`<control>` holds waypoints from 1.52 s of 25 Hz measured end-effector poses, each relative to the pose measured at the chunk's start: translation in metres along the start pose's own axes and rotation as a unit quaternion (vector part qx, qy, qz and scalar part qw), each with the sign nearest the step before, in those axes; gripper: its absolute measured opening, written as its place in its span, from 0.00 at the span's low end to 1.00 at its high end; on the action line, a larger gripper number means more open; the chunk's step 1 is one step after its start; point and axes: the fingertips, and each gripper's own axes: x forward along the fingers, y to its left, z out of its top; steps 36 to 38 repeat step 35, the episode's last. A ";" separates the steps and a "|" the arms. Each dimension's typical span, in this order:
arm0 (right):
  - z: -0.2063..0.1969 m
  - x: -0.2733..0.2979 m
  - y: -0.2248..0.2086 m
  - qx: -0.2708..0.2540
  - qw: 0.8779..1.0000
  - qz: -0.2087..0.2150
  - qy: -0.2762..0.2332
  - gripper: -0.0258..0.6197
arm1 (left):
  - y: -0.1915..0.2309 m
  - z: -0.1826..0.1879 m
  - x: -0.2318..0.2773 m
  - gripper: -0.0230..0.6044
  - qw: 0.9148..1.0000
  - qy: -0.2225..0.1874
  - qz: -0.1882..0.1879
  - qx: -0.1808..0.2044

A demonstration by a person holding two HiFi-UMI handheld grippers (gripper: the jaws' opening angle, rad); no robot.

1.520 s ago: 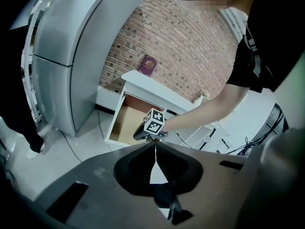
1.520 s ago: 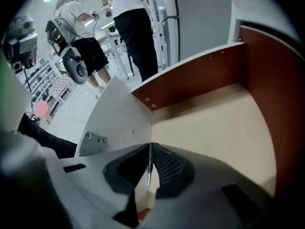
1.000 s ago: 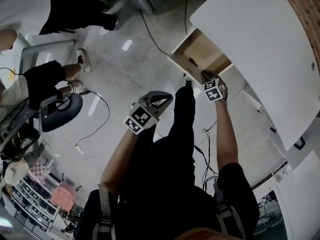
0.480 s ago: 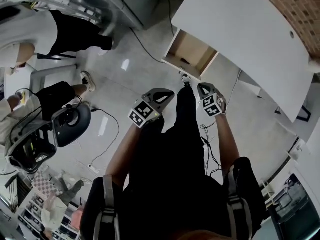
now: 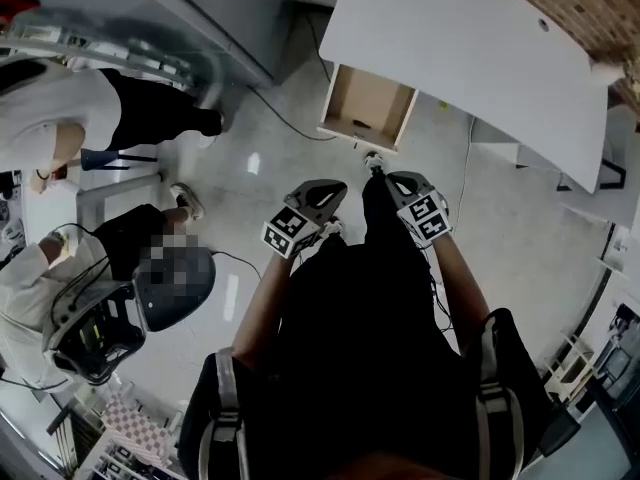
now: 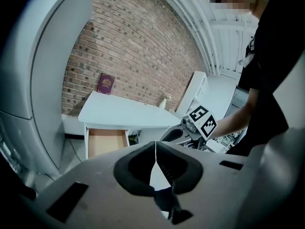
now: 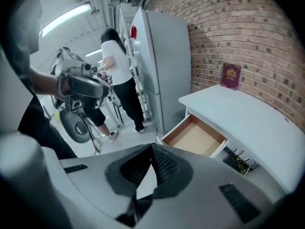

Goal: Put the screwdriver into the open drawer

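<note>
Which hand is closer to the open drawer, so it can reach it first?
Right, probably. In the head view the right hand-held gripper sits nearer the open drawer than the left hand-held gripper. Both are shut and hold nothing.

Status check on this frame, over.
Left gripper shut, empty. Right gripper shut, empty. Drawer open, screwdriver not discernible. No obstruction seen.

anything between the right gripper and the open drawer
Nothing visible does: only bare floor lies between the right gripper and the open drawer. Its fingers are shut, empty; I can't make out a screwdriver.
</note>
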 end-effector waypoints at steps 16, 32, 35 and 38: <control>0.037 -0.023 0.028 0.006 0.997 -0.036 -0.062 0.13 | -0.002 0.010 -0.037 0.06 0.999 -0.004 -0.022 0.037; 0.011 -0.061 0.041 -0.018 0.997 -0.058 -0.052 0.13 | -0.025 -0.008 -0.039 0.06 0.999 -0.018 -0.014 0.027; 0.015 -0.064 0.045 -0.020 0.996 -0.056 -0.062 0.13 | -0.028 -0.012 -0.040 0.06 1.000 -0.009 -0.012 0.022; 0.015 -0.064 0.045 -0.020 0.996 -0.056 -0.062 0.13 | -0.028 -0.012 -0.040 0.06 1.000 -0.009 -0.012 0.022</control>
